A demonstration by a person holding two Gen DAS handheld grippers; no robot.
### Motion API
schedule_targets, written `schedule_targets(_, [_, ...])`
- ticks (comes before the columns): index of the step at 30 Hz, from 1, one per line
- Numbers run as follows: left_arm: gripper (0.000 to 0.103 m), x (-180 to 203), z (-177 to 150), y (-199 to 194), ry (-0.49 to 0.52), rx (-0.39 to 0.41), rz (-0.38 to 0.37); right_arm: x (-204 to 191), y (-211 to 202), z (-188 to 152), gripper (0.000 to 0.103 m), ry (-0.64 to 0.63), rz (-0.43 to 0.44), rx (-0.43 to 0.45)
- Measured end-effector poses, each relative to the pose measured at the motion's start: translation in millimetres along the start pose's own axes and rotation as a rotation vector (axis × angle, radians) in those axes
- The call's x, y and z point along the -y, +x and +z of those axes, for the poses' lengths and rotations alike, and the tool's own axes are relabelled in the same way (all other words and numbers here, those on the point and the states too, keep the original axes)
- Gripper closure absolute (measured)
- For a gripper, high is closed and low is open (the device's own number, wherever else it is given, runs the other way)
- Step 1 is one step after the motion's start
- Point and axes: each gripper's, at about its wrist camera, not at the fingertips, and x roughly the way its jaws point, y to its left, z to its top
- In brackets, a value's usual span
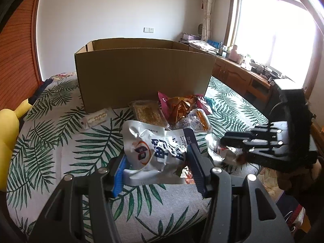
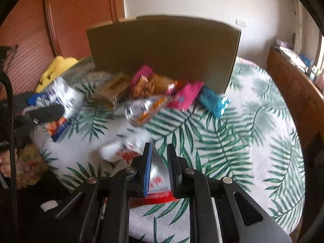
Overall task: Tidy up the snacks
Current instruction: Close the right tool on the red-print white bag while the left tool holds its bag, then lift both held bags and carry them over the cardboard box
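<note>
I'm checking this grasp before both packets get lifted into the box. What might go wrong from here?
1. The left gripper holds the puffy white and blue bag across crumpled film; it may slip or twist when lifted.
2. The right gripper pinches only an edge of the white and red packet, so it may swing or tear.
3. The cardboard box has a tall near wall; a low carry could catch it.

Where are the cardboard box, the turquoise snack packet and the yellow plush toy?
cardboard box (image 1: 141, 75), left wrist view, its front wall.
turquoise snack packet (image 2: 213, 103), right wrist view, middle of the wrapper.
yellow plush toy (image 1: 8, 129), left wrist view, its body.
</note>
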Motion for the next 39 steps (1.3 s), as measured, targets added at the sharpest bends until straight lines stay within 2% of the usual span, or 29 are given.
schedule_targets(3, [0.049,-2.0,0.1,0.0,-0.003,-0.002,0.004,4.0,-1.1,-0.9,0.09,0.023,0.013,0.006])
schedule_targets(5, [0.049,-3.1,0.5,-0.5,-0.005,-0.001,0.006,6.5,-6.7,0.1,0.081,0.043,0.015,0.03])
schedule_targets(6, [0.049,-3.8,0.7,-1.2,-0.006,0.001,0.006,7.1,-9.1,0.5,0.081,0.049,0.025,0.039])
schedule_targets(7, [0.049,-4.7,0.9,-1.7,-0.007,0.003,0.007,6.6,-12.3,0.9,0.075,0.049,0.031,0.045])
schedule_targets(8, [0.049,-4.8,1.0,-2.3,-0.008,0.003,0.008,5.2,-16.4,1.2,0.065,0.04,0.029,0.05])
schedule_targets(14, [0.049,-4.8,1.5,-5.1,-0.005,0.006,0.008,-16.4,-21.8,-6.4,0.048,-0.064,0.075,0.004])
schedule_targets(22, [0.049,-3.7,2.7,-6.6,-0.004,0.008,0.007,-24.3,5.2,0.7,0.042,-0.169,0.028,-0.086])
schedule_targets(25, [0.049,-5.2,2.6,-7.3,-0.007,0.009,0.008,-14.5,12.1,7.8,0.04,-0.129,0.065,-0.118])
schedule_targets(33, [0.049,-4.3,2.4,-6.6,-0.008,0.008,0.001,-11.8,22.6,18.4,0.038,-0.169,0.094,-0.18])
schedule_targets(39, [0.049,-3.6,2.6,-7.1,-0.008,0.011,0.0,-21.3,22.8,22.4,0.051,-0.223,0.094,-0.203])
